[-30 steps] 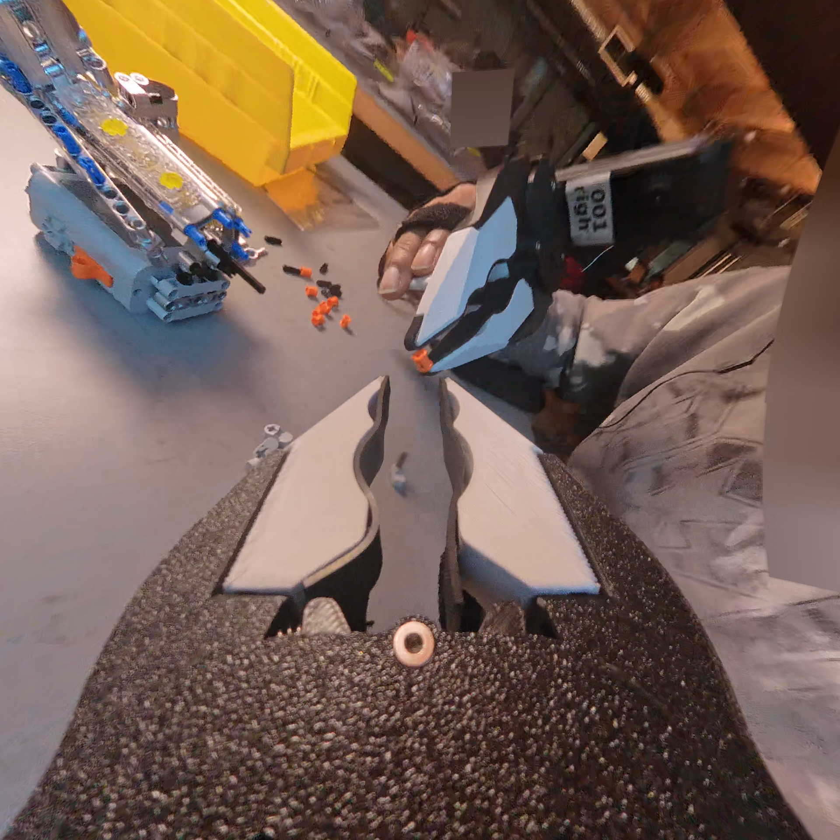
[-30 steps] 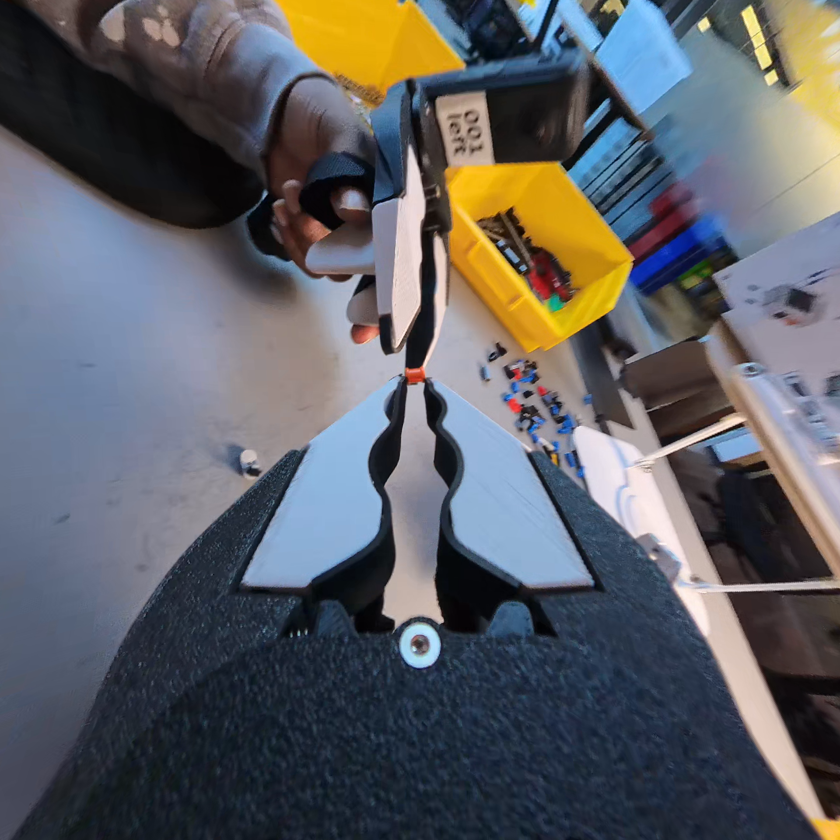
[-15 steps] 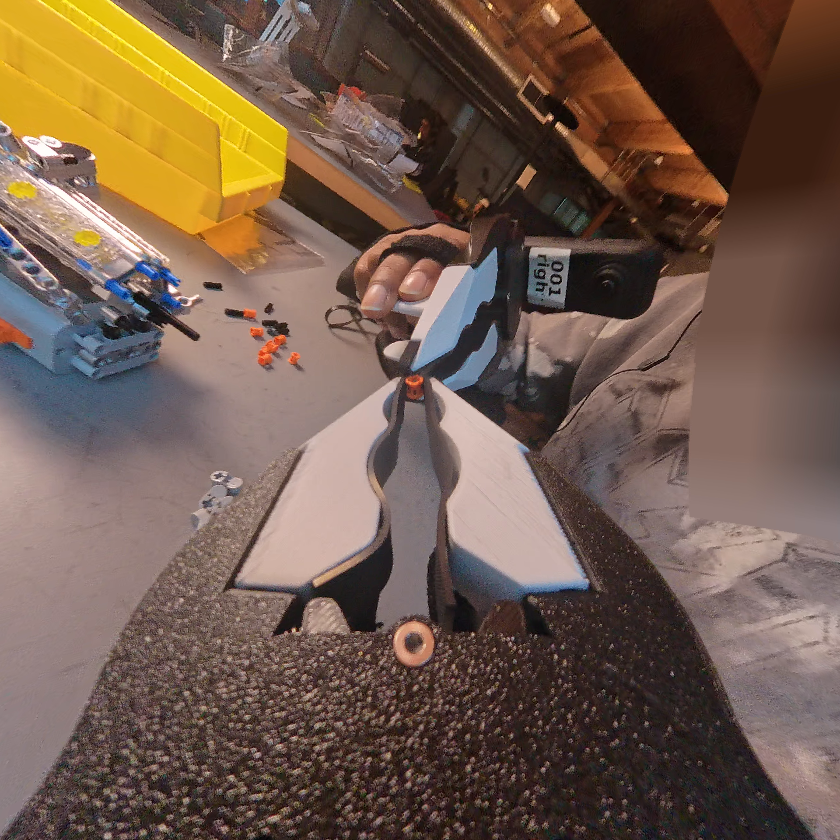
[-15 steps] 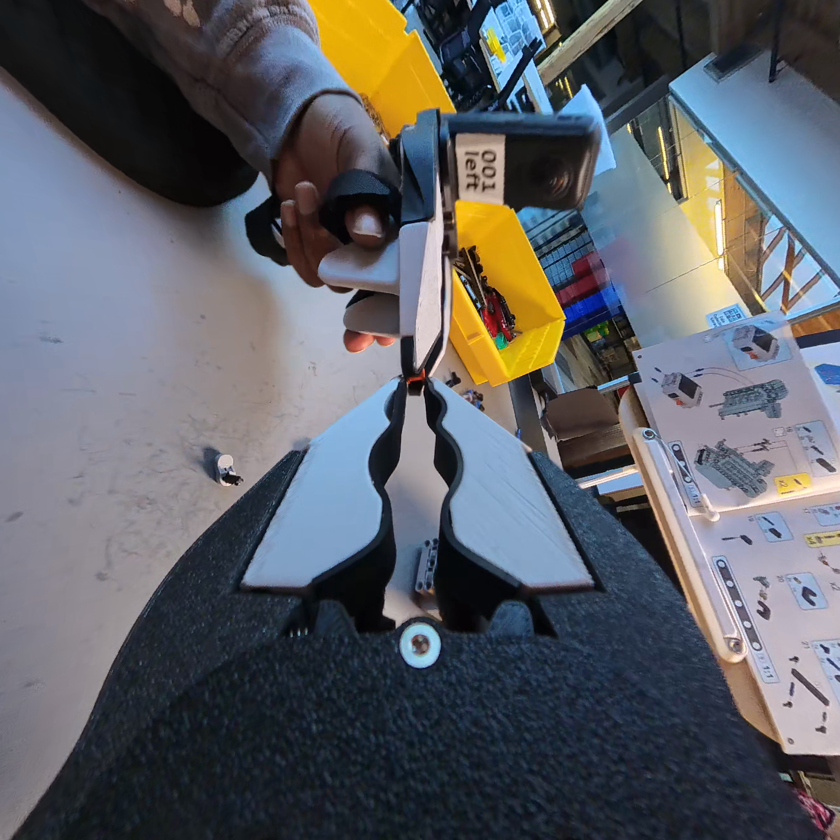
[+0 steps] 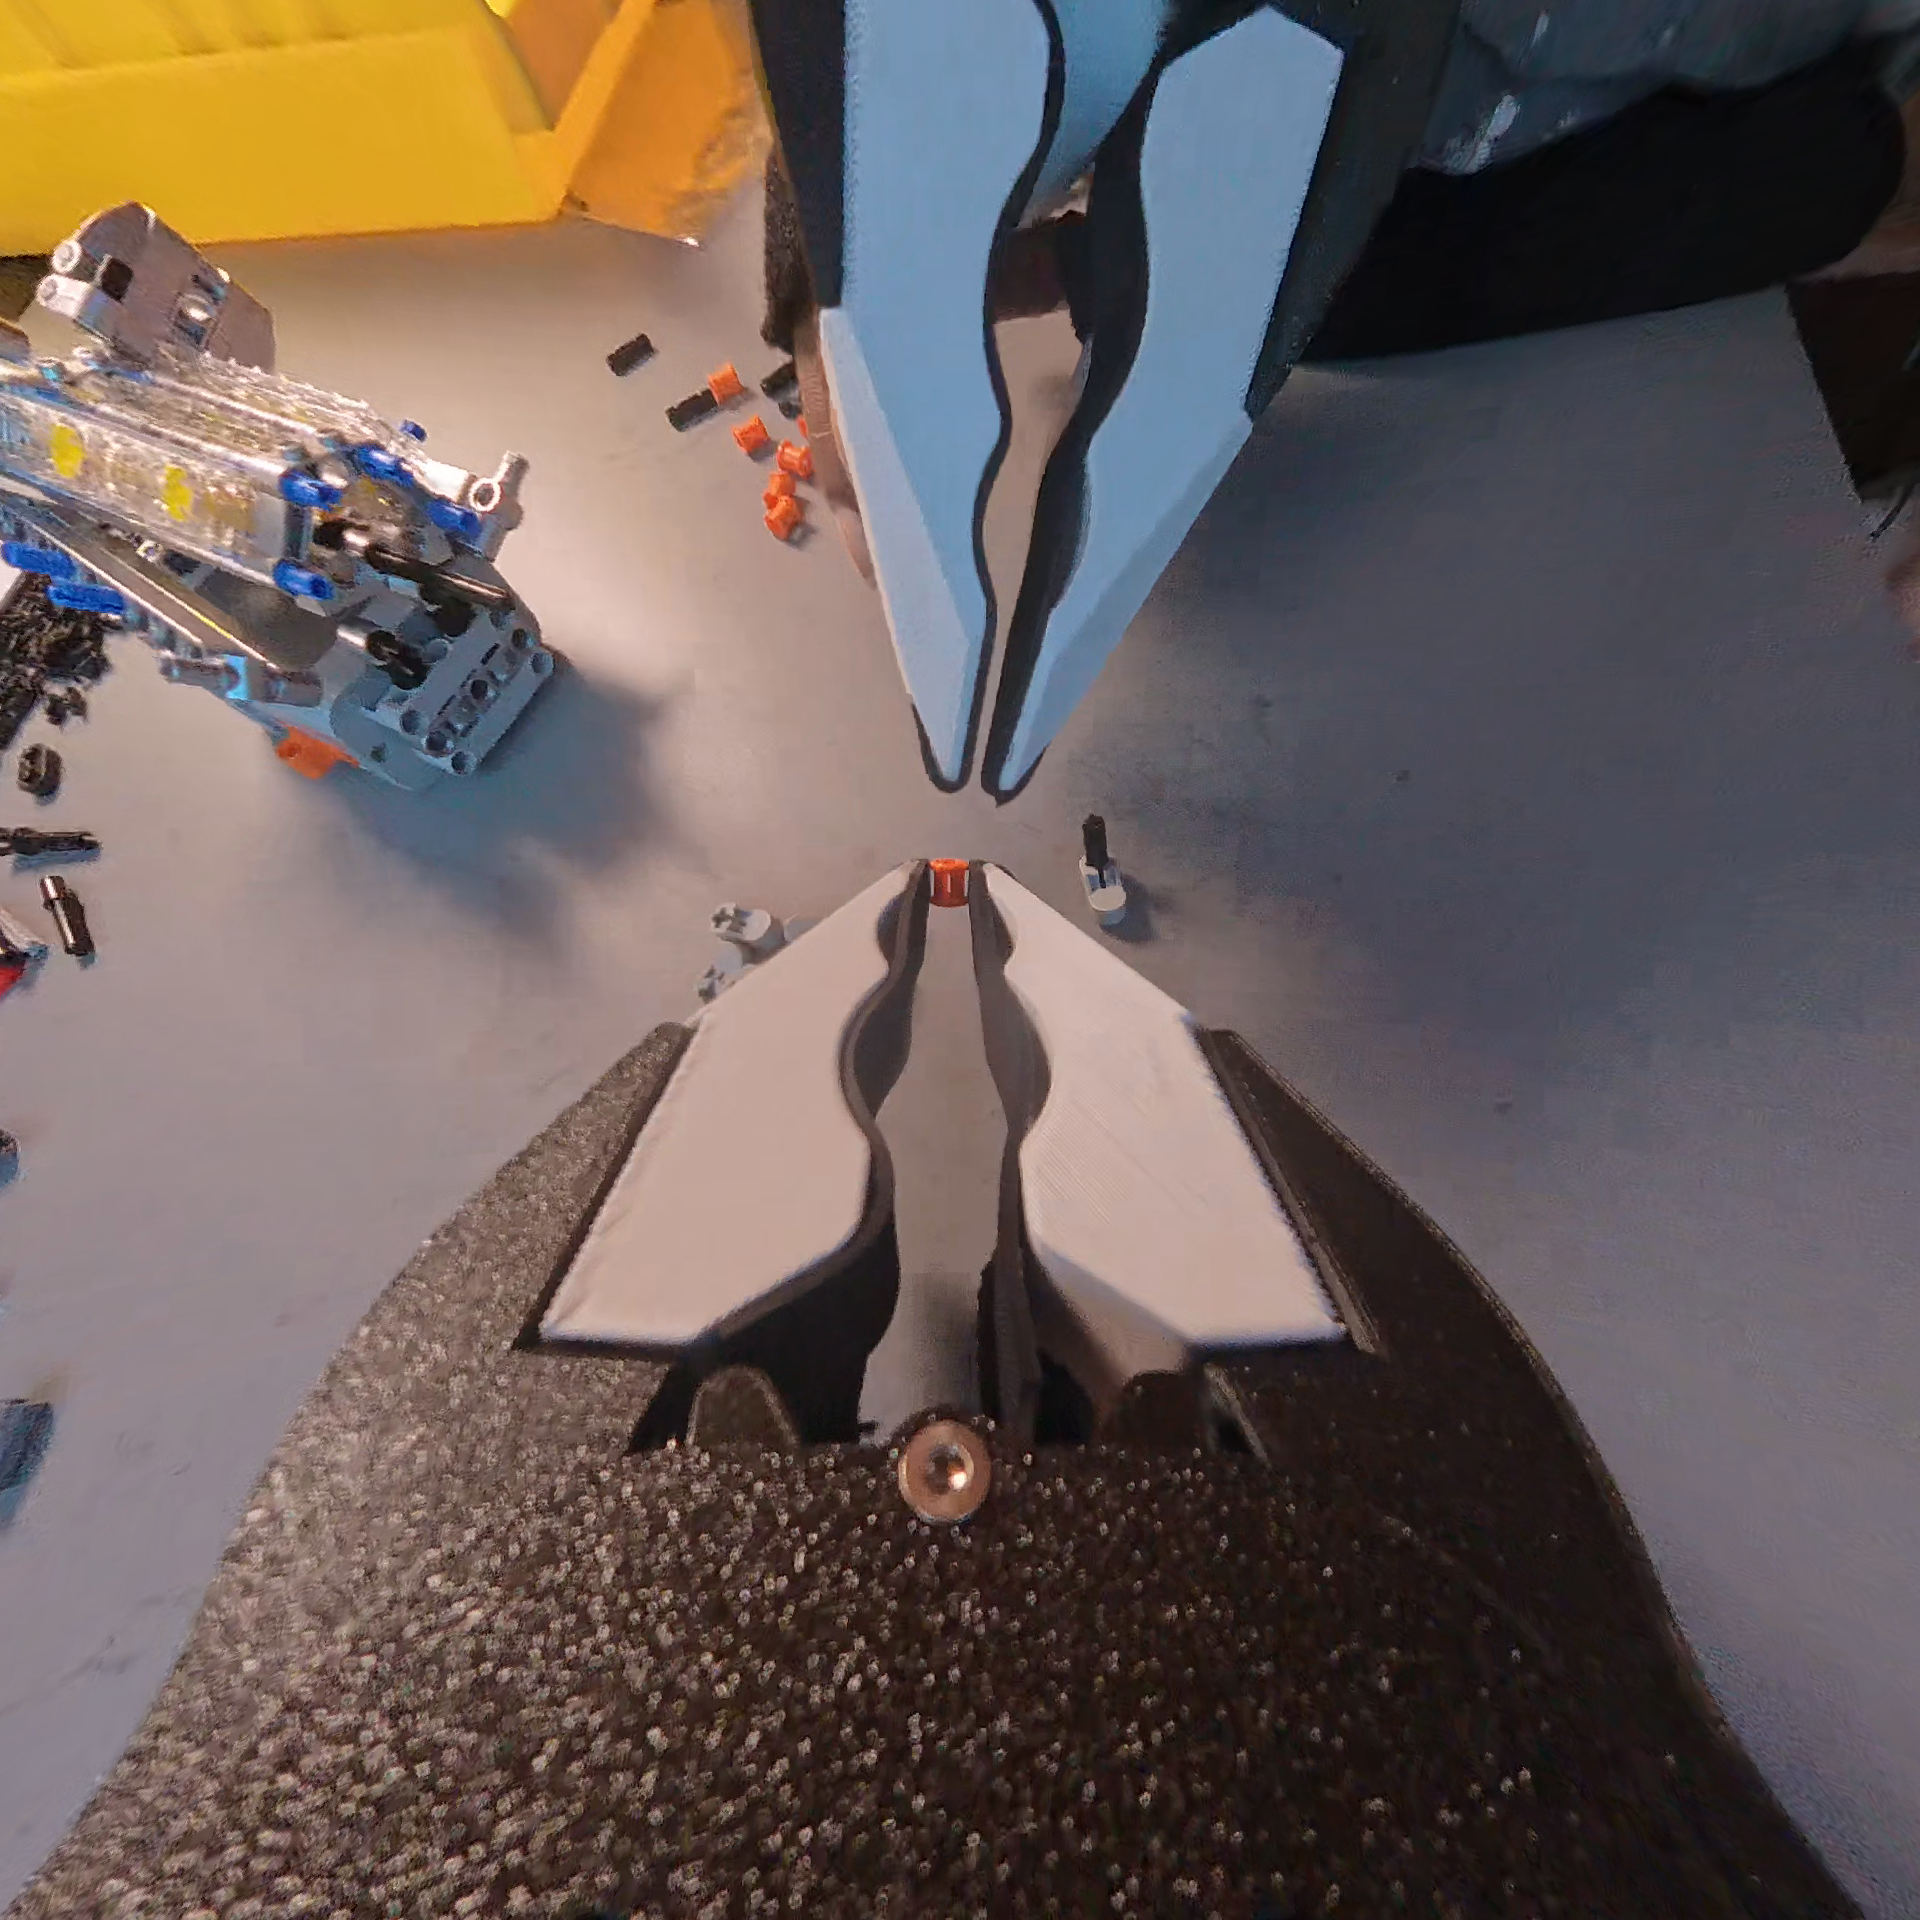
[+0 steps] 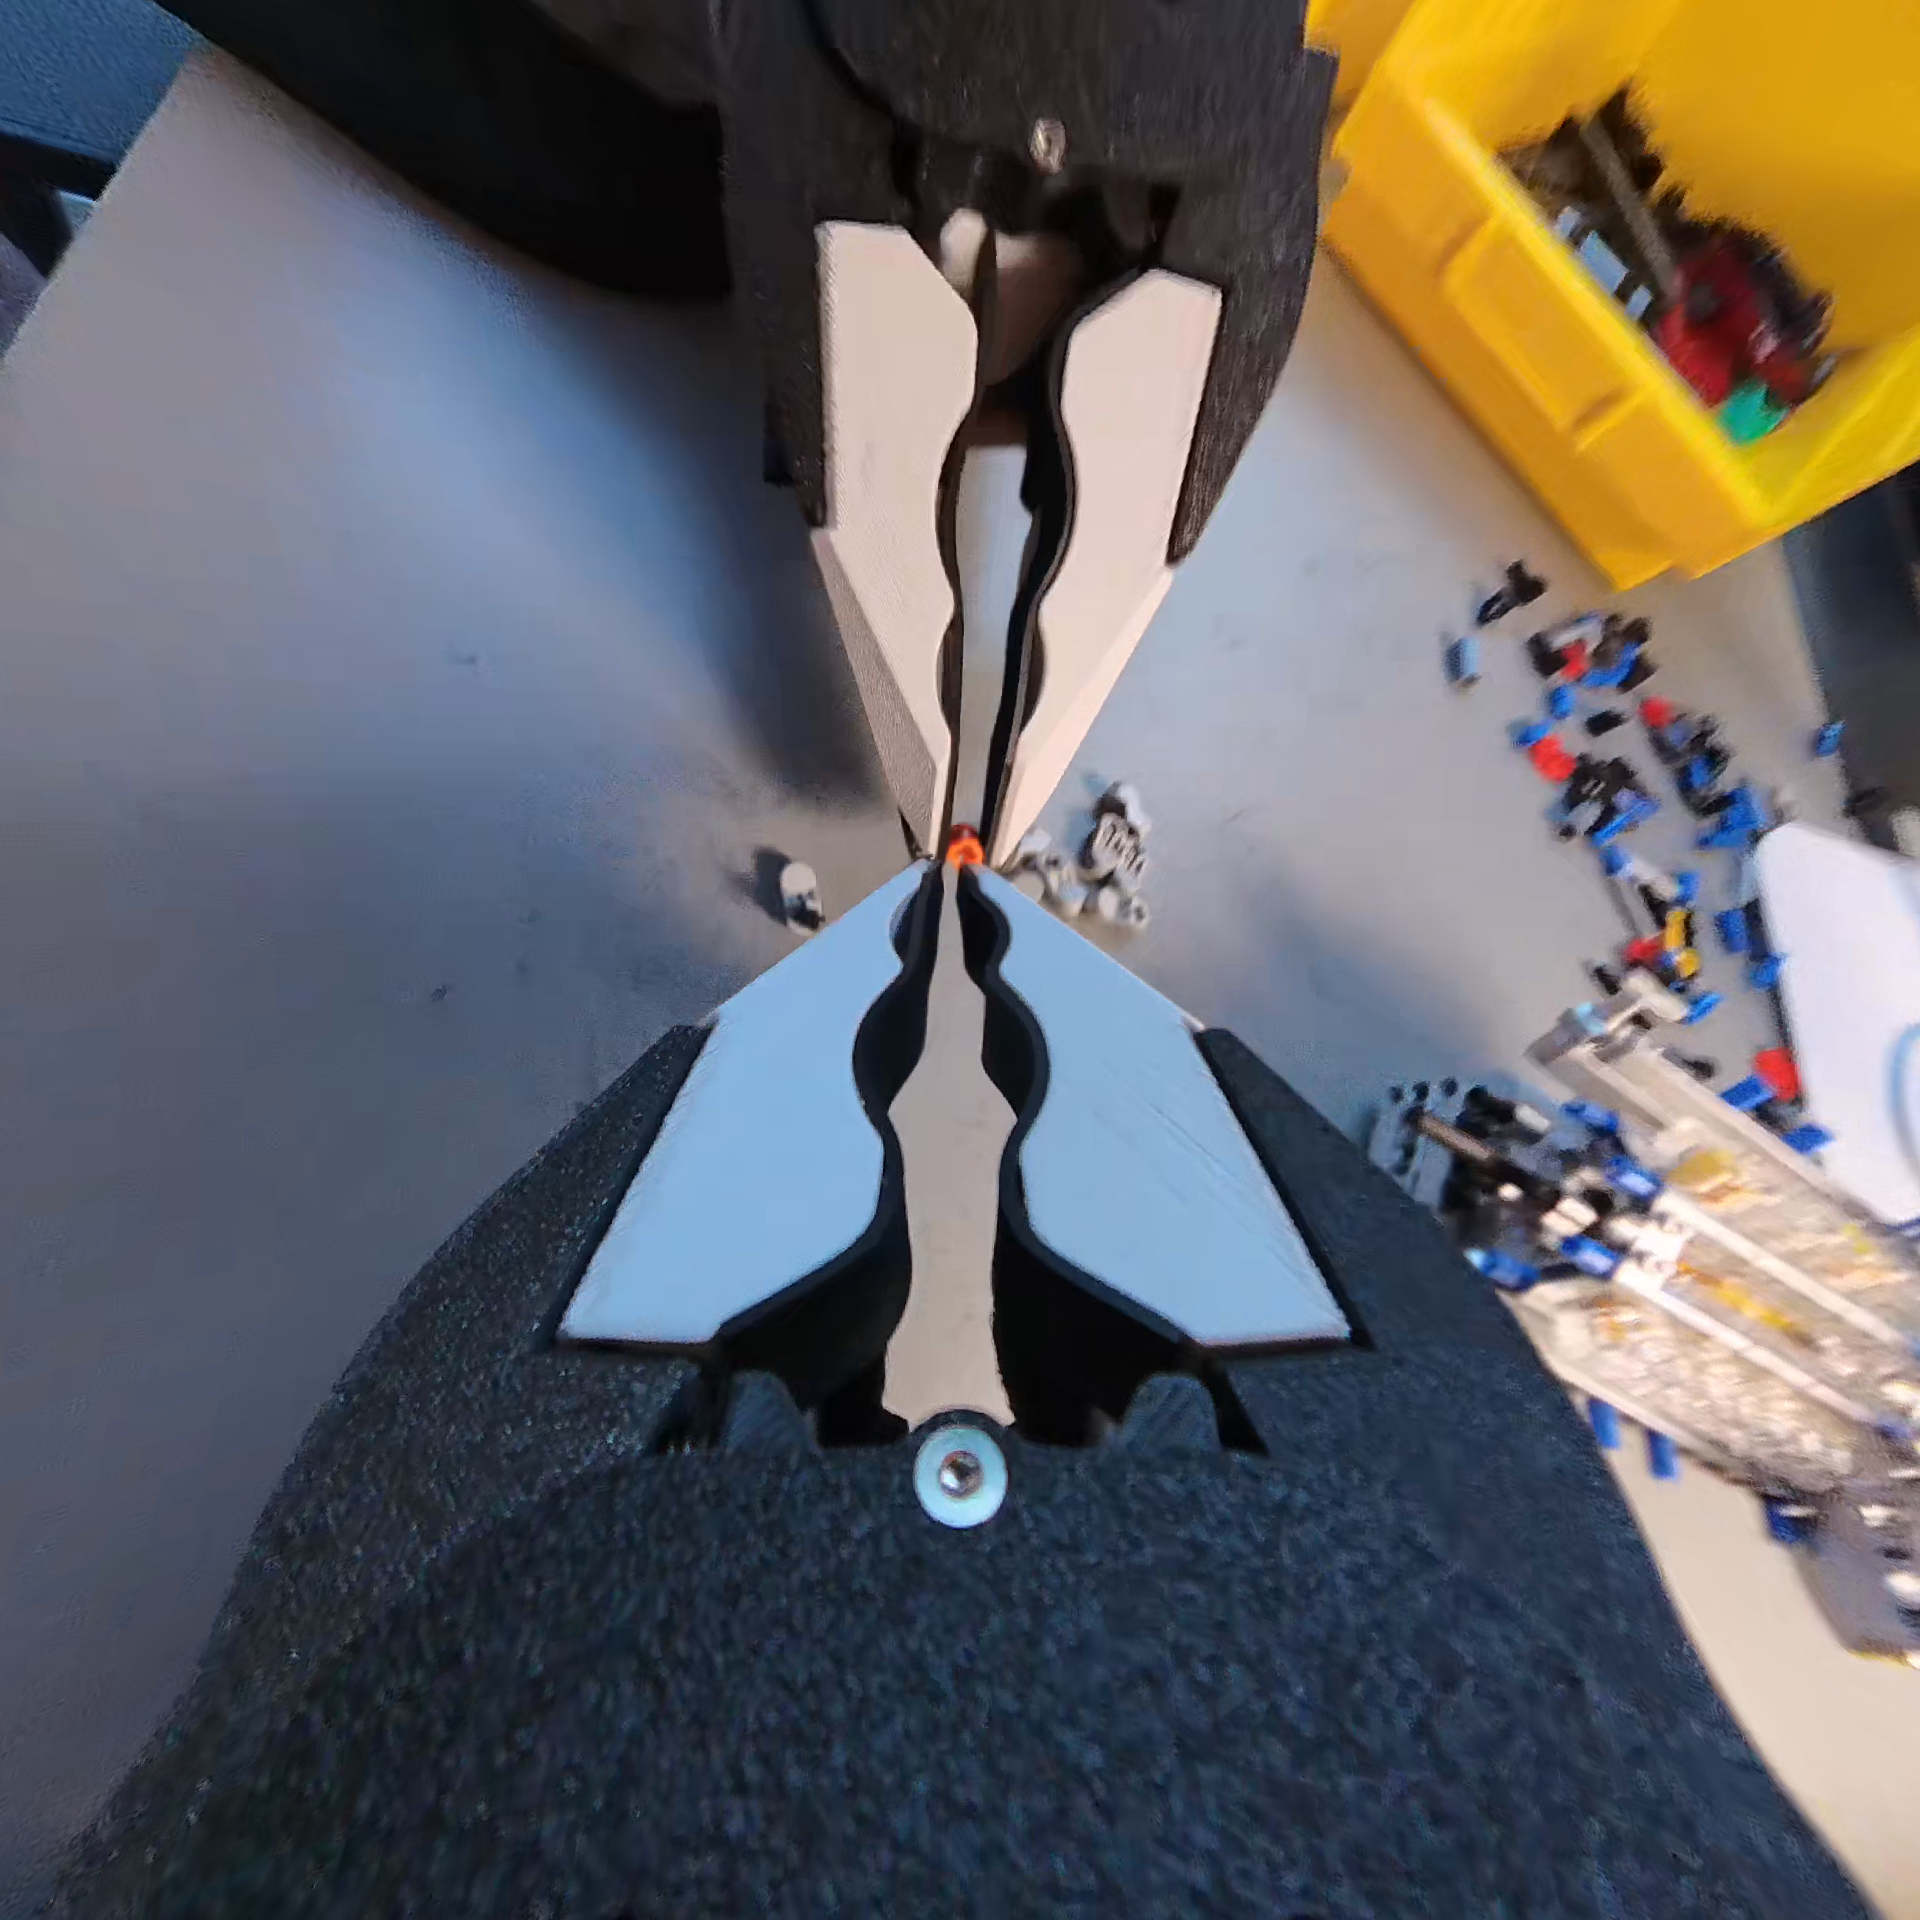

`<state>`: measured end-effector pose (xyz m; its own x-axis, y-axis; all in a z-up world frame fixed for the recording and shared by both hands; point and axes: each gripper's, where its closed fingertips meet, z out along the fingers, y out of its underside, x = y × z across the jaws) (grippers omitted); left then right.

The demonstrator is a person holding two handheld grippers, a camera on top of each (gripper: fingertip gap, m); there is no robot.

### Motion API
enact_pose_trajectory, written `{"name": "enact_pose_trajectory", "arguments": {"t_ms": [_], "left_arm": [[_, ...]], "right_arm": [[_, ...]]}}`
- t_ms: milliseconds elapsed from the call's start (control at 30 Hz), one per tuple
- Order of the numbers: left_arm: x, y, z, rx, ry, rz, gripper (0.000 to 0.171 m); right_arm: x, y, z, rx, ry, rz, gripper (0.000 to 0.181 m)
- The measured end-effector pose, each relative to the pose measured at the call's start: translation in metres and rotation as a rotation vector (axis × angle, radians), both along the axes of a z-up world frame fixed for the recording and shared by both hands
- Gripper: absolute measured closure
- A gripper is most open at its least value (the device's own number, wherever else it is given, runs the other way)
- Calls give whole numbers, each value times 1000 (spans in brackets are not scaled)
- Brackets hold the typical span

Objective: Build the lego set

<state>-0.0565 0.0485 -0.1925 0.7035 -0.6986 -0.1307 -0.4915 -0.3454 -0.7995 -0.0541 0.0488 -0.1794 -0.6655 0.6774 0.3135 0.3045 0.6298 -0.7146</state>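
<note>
Grey tabletop (image 5: 1455, 675), scuffed. Yellow bin wall (image 5: 260, 114) along the far left edge. Just in front of it lies a brick-built model (image 5: 260, 540): grey beams, blue pins, and a clear panel with yellow spots. Loose orange bushes (image 5: 774, 457) are scattered beyond it, with short black pins (image 5: 629, 355) beside them. Small grey connector (image 5: 1099, 888) stands on the table with a black pin upright in it. Cluster of grey pieces (image 5: 743, 935) nearby. Right wrist view: open yellow parts bin (image 6: 1455, 260) holding mixed red, green and dark parts; scatter of blue, black and red pieces (image 6: 1621, 727) below it, blurred.
</note>
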Motion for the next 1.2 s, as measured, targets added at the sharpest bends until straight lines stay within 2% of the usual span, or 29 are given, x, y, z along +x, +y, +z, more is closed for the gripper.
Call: {"name": "enact_pose_trajectory", "arguments": {"t_ms": [67,133,267,400,567,933,1000,1200], "left_arm": [[-1,5,-2,38,62,19,166],[-3,11,1,99,126,49,166],[-17,25,21,270,216,146,166],[-26,31,40,410,298,206,166],[-28,32,49,505,403,228,166],[-22,30,60,618,539,221,166],[-22,29,61,622,540,220,166],[-20,27,65,619,456,210,166]], "right_arm": [[1,9,-10,-86,-126,-84,177],[-4,15,-5,-255,-173,-168,172],[-19,20,22,-629,-185,-304,162],[-29,24,34,-836,-163,-373,162],[-34,24,41,-864,-108,-402,166],[-32,18,50,-983,-125,-381,167],[-32,20,50,-960,-103,-384,175],[-29,18,54,-928,-89,-327,175]]}}
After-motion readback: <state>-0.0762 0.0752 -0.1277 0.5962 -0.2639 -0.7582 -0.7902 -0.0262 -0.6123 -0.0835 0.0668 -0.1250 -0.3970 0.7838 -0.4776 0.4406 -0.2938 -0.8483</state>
